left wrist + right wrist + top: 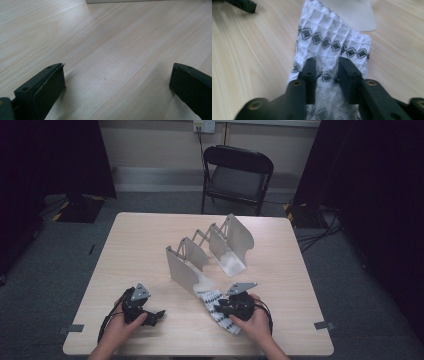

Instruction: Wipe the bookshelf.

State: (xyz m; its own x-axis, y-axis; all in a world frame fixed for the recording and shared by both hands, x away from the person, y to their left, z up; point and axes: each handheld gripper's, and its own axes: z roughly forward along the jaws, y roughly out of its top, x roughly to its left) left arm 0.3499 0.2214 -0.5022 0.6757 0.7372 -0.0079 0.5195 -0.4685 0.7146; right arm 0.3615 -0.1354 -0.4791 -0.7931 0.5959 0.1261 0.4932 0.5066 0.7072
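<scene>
Now sock [329, 42] bunched between fingers [310, 72].

You face a pale, square wooden table with rounded corners [135, 232] that stands on a grey carpeted floor [45, 270]. Beyond its far edge a black folding chair with a padded seat [236, 175] faces you. Behind the chair runs a cream wall [150, 140] with a white socket plate [204, 125], from which a dark cable hangs. Black curtains [50, 155] close in both sides of the room. Small grey tape strips [71, 328] lie on the floor near the table's near corners. The light is dim.
</scene>
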